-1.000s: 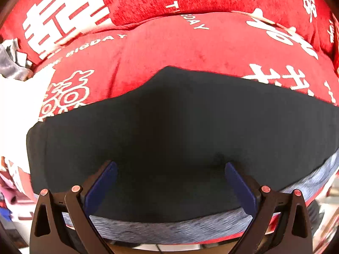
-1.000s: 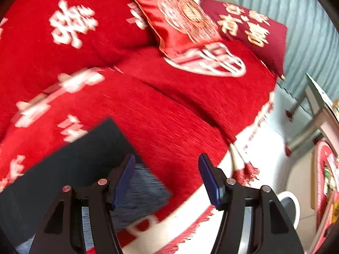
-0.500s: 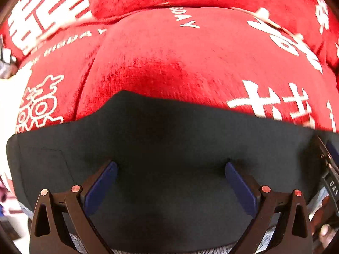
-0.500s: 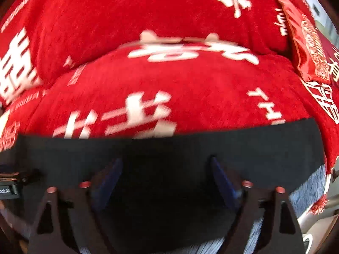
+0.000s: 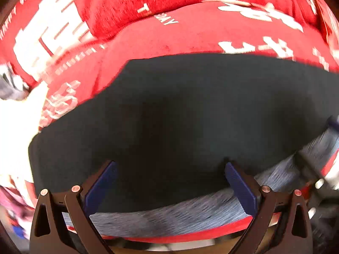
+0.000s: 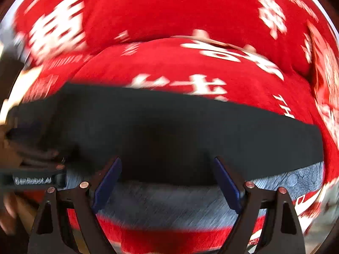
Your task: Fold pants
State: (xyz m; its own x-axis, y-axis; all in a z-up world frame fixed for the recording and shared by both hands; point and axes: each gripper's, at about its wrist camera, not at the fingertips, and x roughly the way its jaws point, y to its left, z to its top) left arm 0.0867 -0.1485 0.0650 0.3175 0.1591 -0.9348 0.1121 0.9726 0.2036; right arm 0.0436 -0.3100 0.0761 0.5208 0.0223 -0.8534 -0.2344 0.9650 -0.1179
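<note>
Dark pants (image 5: 180, 114) lie flat across a red sofa cover, with the grey fleece inner side (image 5: 173, 216) showing along the near edge. My left gripper (image 5: 169, 167) is open, its blue pads over the near part of the pants, holding nothing. My right gripper (image 6: 167, 163) is open over the same pants (image 6: 169, 127), with the grey lining (image 6: 169, 199) below it. The left gripper's body (image 6: 31, 180) shows at the left edge of the right wrist view. The right gripper shows blurred at the right edge of the left wrist view (image 5: 322, 169).
The red cover with white characters (image 5: 169, 36) spans the seat and backrest. A red cushion (image 6: 324, 63) lies at the far right. White and grey items (image 5: 14, 84) sit at the left. The sofa's front edge (image 6: 169, 237) runs just below the pants.
Both grippers pulled back toward the near edge, so the grey lining shows below them again. The right gripper swung left from the sofa's end to face the pants. Both stayed open.
</note>
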